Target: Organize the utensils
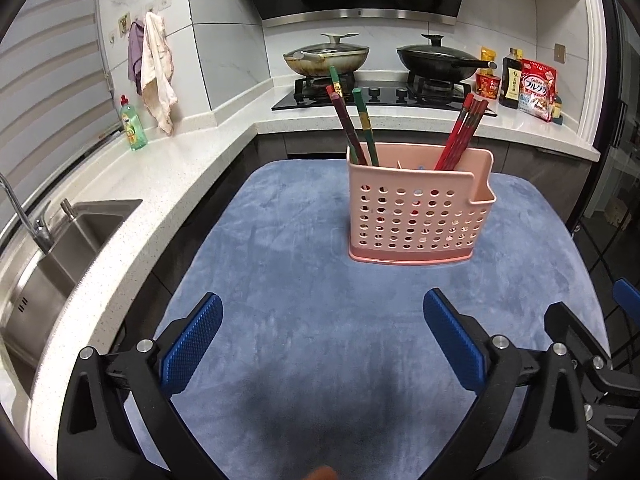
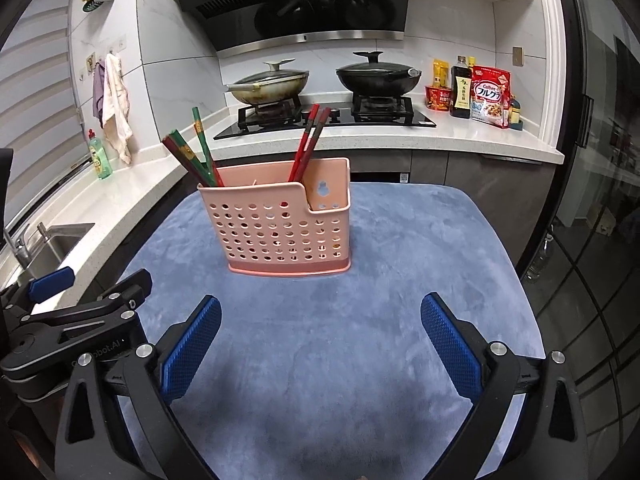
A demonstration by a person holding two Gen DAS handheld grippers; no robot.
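a pink perforated plastic utensil holder (image 1: 416,216) stands upright on the blue plush cloth (image 1: 304,288) that covers the worktop, in the far middle of it. its front wall is full of round holes, and a lower notched pocket sits at its right end. at the holder's left end, a bundle of dark red and green chopsticks (image 1: 354,128) leans out to the left; the exact count cannot be told. toward the right, a bundle of red chopsticks (image 1: 460,136) leans to the right. through the holes, bits of red show lower down inside. small pale and blue tips peek over the rim between the 2 bundles, too small to identify.

the left gripper (image 1: 322,322) hangs over the near part of the cloth with its blue textured pads spread wide and nothing between them. the right gripper (image 2: 320,322) is likewise released, just beside the left one, with only bare cloth between its pads. neither touches the holder.

behind, on the stove, a lidded steel pan (image 1: 326,58) and a lidded black wok (image 1: 440,60) sit on the 2 burners.
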